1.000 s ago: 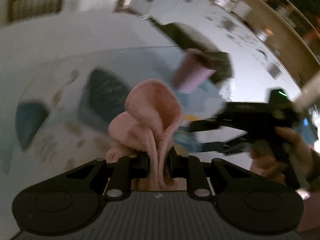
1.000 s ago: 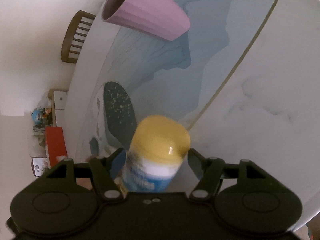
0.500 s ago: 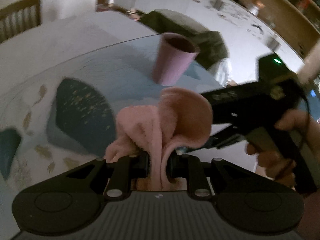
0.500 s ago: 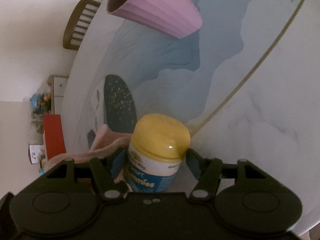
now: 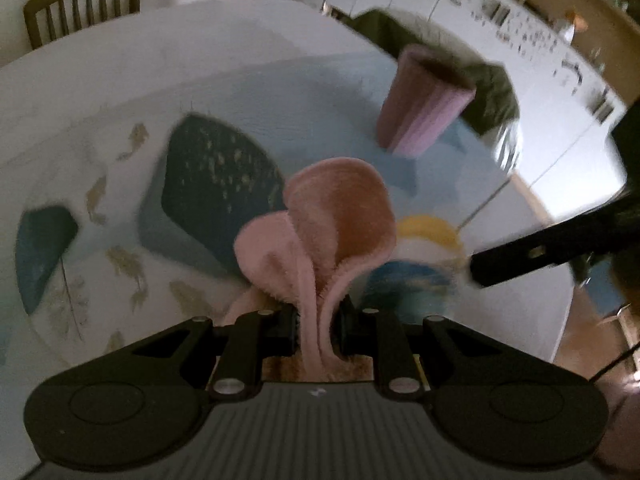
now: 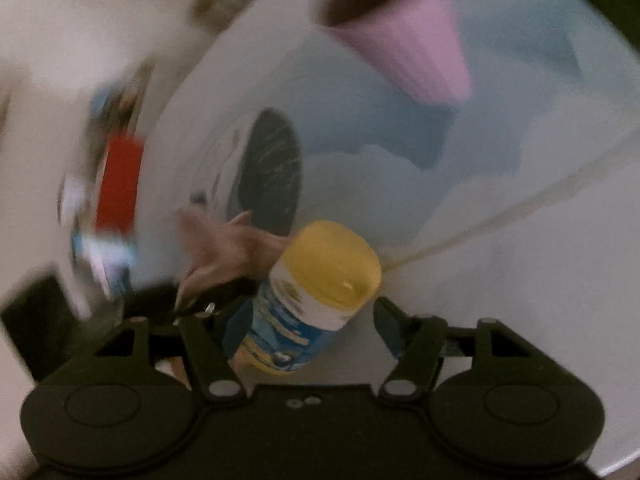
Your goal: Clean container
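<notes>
A pink cloth sticks up from my left gripper, which is shut on it. Just right of the cloth is a bottle with a yellow lid and a blue-and-white label, blurred. One finger of the right gripper reaches in beside it. In the right wrist view, my right gripper is shut on the bottle, which tilts to the left above the table. The cloth lies close against the bottle's left side. A ribbed pink cup stands upright farther back.
A round white table carries a blue and teal patterned mat. A wooden chair stands behind the table at the far left. Off the table's edge a red object shows, blurred. Kitchen cabinets line the far right.
The pink cloth and the bottle have come together: the cloth now sits right beside the bottle. The bottle has tilted left, and the right wrist view has swung and blurred.
</notes>
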The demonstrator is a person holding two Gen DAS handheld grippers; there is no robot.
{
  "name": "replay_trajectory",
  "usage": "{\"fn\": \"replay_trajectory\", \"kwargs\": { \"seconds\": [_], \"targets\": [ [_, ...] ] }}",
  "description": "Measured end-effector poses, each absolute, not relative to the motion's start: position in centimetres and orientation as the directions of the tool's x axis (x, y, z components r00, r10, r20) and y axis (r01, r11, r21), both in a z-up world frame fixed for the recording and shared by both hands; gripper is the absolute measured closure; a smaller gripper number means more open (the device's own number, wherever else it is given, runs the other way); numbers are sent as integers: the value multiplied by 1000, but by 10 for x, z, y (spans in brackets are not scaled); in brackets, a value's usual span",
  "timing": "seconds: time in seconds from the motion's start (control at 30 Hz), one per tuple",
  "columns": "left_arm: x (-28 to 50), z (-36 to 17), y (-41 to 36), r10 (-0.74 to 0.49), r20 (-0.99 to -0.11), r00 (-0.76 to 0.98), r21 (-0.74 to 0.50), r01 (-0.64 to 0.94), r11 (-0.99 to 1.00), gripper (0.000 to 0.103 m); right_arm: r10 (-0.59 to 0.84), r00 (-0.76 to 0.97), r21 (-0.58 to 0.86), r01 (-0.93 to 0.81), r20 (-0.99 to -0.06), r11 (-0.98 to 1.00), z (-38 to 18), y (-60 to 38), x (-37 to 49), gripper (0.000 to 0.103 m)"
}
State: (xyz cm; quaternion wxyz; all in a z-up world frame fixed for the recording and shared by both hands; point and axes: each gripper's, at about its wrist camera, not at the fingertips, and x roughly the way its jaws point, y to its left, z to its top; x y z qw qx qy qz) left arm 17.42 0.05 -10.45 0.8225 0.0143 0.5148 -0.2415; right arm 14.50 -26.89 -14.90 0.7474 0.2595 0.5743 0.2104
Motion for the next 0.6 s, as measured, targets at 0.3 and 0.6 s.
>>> {"fn": "replay_trajectory", "kwargs": {
  "seconds": [0.3,0.6],
  "targets": [
    [161,-96,18,-401,-833,382,-283,330,901,85,451,208,188,-702,-868,686,-102,-232,131,36],
    [140,-73,43,-471,-791,391,-407,239,881,85,355,232,-138,-953,-906,270,-106,-193,104,37]
  ]
}}
